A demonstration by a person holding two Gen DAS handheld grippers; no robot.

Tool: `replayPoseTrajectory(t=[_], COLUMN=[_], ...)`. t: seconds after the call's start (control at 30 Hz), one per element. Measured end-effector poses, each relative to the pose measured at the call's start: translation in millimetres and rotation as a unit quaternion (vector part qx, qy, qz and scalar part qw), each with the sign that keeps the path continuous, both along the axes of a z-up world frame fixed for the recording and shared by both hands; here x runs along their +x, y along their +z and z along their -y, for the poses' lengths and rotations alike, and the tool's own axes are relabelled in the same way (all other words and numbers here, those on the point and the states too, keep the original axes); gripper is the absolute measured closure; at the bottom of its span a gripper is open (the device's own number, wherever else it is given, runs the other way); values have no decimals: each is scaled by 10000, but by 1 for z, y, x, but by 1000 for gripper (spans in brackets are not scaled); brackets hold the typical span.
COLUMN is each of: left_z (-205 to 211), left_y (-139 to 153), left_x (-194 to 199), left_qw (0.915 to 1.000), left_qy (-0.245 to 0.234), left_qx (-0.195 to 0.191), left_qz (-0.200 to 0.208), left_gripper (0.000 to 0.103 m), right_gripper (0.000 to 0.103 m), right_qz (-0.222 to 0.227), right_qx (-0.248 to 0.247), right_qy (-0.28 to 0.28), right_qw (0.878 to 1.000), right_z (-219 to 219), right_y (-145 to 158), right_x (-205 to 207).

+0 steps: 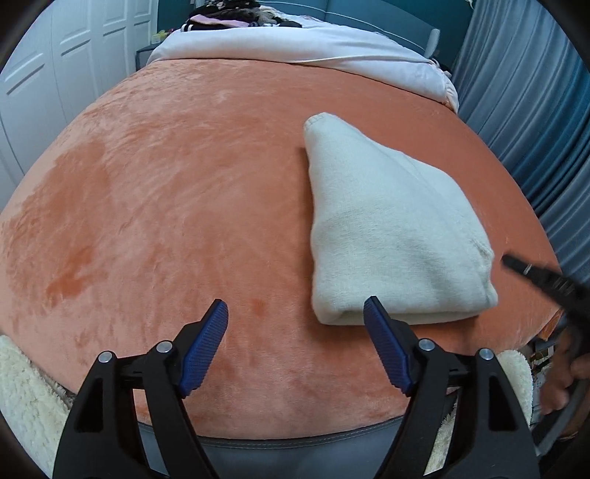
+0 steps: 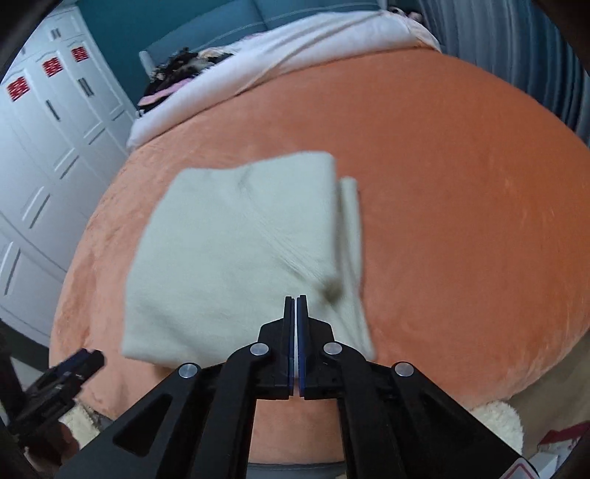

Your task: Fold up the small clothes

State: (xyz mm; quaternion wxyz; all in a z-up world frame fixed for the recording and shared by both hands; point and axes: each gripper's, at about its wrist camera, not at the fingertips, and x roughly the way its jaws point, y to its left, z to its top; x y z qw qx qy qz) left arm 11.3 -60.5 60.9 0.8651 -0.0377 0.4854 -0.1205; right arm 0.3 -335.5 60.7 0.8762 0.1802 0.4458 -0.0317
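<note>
Bed (image 1: 184, 184) first: orange plush blanket over most of it, white duvet (image 1: 295, 48) bunched at the far end with a heap of dark and pink clothes (image 1: 221, 14) beyond it. White wardrobe doors (image 2: 44, 147) off to one side, blue curtain (image 1: 534, 110) to the other. The cream garment (image 1: 387, 228) lies on the orange blanket, already folded into a thick wedge, one narrow strip poking out along its right edge in the right wrist view. My left gripper (image 1: 295, 346) hangs just short of the garment's near edge, fingers spread wide, nothing in them; the right-hand finger overlaps the fold's corner in view, contact uncertain. My right gripper (image 2: 296, 331) sits above the near edge, fingers pressed together with only a thin slit between; I see no cloth pinched there. My read: fold is nearly done, tidying left. To do it well, I'd tuck that stray strip under, press the top layer flat, and keep the stacked edges aligned without dragging the plush beneath. No baskets or bins visible; the far clothes heap sits loose on the bed.
</note>
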Motion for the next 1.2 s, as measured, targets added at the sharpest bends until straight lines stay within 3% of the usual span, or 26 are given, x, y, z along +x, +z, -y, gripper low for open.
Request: replayPoseTrajectory(t=[0.1,0.17,0.23,0.3,0.37,0.43,0.5,0.57,0.67,0.77,0.8,0.9,0.97,1.03,1.07,1.1,1.2], left_z=[-2,-5,-8,-13,-16,-18,-18,-16,-9,-2,0,3,2,4,6,8,17], left_y=[-6,-4,0,2,3,2,-2,-7,-12,-15,-16,-12,-10,-10,-10,-8,1], left_x=[-1,-3,-5,-6,-6,-5,-3,0,1,0,0,-2,-3,-2,-1,0,5], left_qw=[9998,9997,9994,9991,9987,9986,9987,9986,9985,9980,9977,9971,9968,9970,9973,9976,9989], left_qy=[46,58,76,108,142,137,129,115,30,-49,-65,-76,-69,-73,-78,-83,-133], left_qx=[212,245,318,388,467,494,498,507,543,627,672,757,792,767,734,691,449], left_qz=[-23,5,69,132,124,104,66,-13,-70,-84,-94,-39,6,1,-4,-10,17], left_gripper=[29,29,28,25,25,25,25,25,25,25,25,25,23,23,23,23,23], right_gripper=[103,103,103,103,103,103,103,103,103,103,103,103,97,79,65,60,60], right_qz=[247,254,-154,-889,-675,-677,-209,-27,-275,-1037,-1060,-946,-507,-221,-132,-70,-285], right_qx=[204,94,103,-173,-400,-152,161,183,209,15,111,279,387,304,222,209,338], right_qy=[602,908,1146,1331,1446,1329,1165,755,78,-134,-66,-164,-172,-228,-271,-283,-286], right_qw=[9977,9955,9932,9869,9864,9887,9928,9970,9994,9945,9943,9950,9978,9990,9993,9994,9986], right_z=[-36,-66,-91,-120,-127,-118,-95,-67,-20,5,8,11,13,16,18,20,27], right_y=[26,27,-2,-55,-56,-27,3,18,0,-59,-73,-56,-31,-14,-9,-8,-25], right_x=[32,57,85,97,97,91,68,38,6,9,11,11,8,9,13,19,44])
